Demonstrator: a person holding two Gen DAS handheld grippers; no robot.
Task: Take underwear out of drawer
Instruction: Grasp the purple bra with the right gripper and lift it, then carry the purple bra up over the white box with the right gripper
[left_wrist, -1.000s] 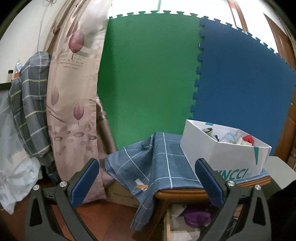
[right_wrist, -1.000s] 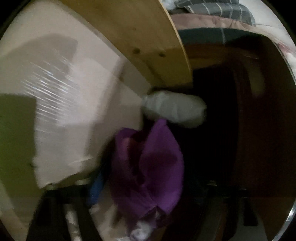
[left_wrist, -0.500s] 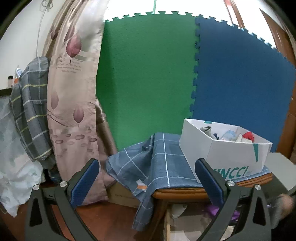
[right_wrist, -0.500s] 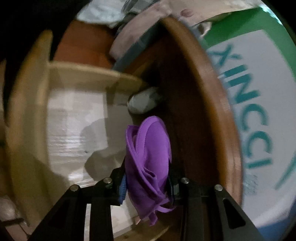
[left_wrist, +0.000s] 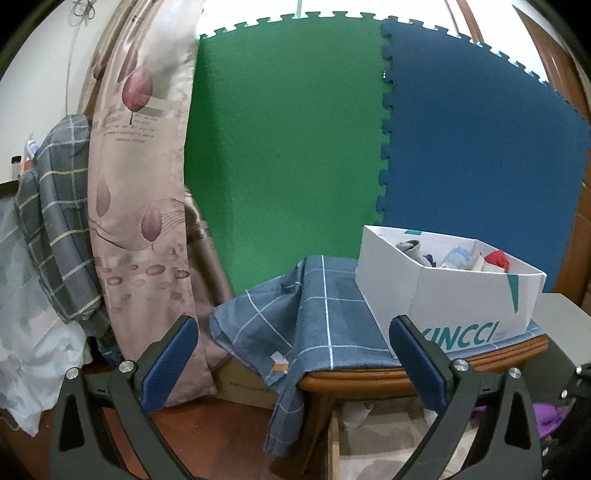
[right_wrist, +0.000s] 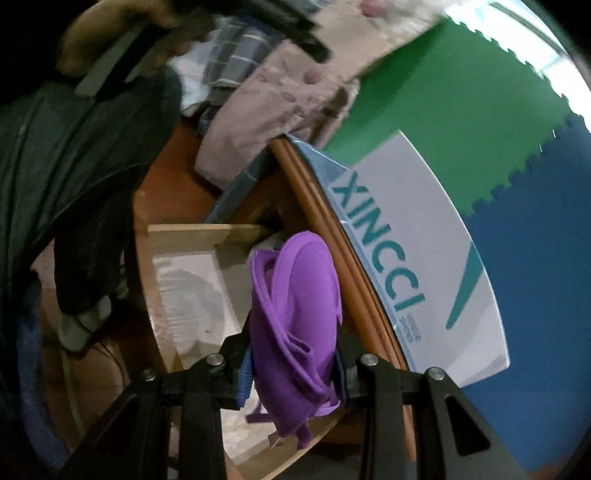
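Note:
My right gripper (right_wrist: 293, 365) is shut on a purple piece of underwear (right_wrist: 295, 317) and holds it up above the open wooden drawer (right_wrist: 192, 295), beside the table's wooden edge (right_wrist: 332, 258). A bit of the purple cloth shows at the lower right of the left wrist view (left_wrist: 545, 413). My left gripper (left_wrist: 288, 354) is open and empty, held in the air in front of the table, left of the white XINCCI box (left_wrist: 461, 291). The drawer (left_wrist: 373, 432) lies open below the tabletop.
A blue checked cloth (left_wrist: 306, 317) covers the table and hangs over its left corner. The white box holds several small garments. Green and blue foam mats (left_wrist: 295, 147) stand behind. A floral curtain (left_wrist: 140, 184) and a plaid cloth (left_wrist: 55, 221) hang at the left.
My right gripper has lifted the purple underwear up out of the drawer to the level of the table edge. The left gripper has stayed open, almost still.

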